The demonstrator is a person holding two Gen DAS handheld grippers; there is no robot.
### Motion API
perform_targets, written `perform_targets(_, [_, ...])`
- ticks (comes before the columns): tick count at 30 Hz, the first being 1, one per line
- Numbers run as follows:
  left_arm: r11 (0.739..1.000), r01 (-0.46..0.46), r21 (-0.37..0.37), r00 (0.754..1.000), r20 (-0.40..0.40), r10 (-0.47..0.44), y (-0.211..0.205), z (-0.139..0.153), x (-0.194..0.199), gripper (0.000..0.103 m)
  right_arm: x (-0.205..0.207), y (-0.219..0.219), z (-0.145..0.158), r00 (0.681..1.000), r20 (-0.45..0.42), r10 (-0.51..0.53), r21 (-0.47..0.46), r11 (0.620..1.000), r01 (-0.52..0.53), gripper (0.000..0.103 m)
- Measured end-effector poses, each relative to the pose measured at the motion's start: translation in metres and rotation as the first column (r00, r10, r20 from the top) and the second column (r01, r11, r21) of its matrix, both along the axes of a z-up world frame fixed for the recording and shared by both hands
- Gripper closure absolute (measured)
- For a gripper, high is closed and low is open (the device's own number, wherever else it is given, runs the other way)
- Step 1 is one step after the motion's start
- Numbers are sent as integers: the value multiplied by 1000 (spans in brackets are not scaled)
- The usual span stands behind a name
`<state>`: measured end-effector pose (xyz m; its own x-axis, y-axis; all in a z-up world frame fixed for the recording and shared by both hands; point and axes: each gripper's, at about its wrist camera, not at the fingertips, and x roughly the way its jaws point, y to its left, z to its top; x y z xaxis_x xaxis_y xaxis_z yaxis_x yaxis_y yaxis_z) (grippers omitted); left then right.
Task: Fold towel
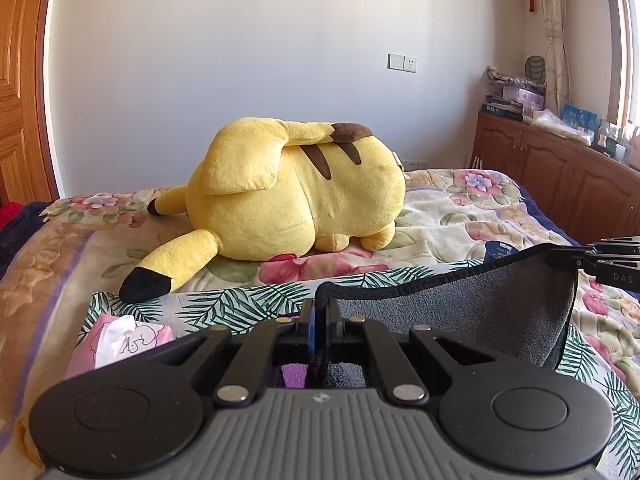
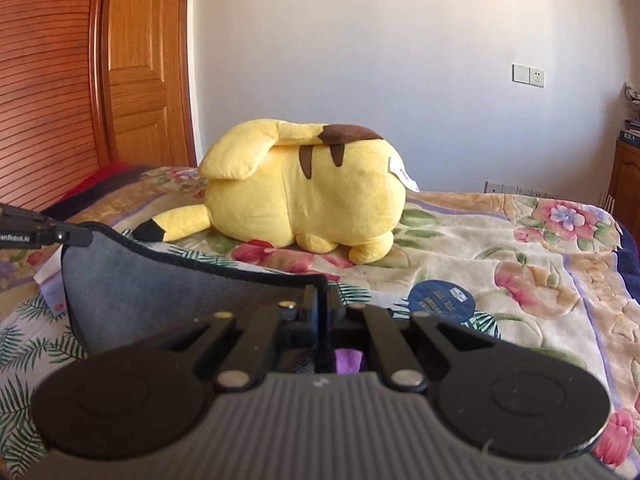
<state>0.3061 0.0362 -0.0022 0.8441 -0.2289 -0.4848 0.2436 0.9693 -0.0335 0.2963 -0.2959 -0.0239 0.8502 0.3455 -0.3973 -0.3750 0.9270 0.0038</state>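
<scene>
Grey towel lifted by two corners over the bed

Nearest, the left gripper (image 1: pixel 320 312) has its fingers pinched tight on one corner of the grey towel (image 1: pixel 460 304), and the right gripper (image 2: pixel 322 300) clamps the other, so the black-trimmed top edge stretches between them and the cloth hangs over the palm-leaf sheet (image 1: pixel 240 300), probably ready for a fold. Beyond, mid-bed, a yellow plush toy (image 1: pixel 296 200) lies on the floral blanket (image 2: pixel 480 232), with a dark round lid (image 2: pixel 442 300) nearer.

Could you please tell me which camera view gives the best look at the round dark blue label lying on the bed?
The right wrist view: the label shows nearly whole. In the left wrist view only its top peeks over the gray towel.
</scene>
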Motion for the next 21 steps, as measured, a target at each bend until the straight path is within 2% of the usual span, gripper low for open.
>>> perform_targets(21, [999,-18,34,1000,2,18,-4,-30,58,103,47,2,-28,1000,9,-25,-20,999,25,98])
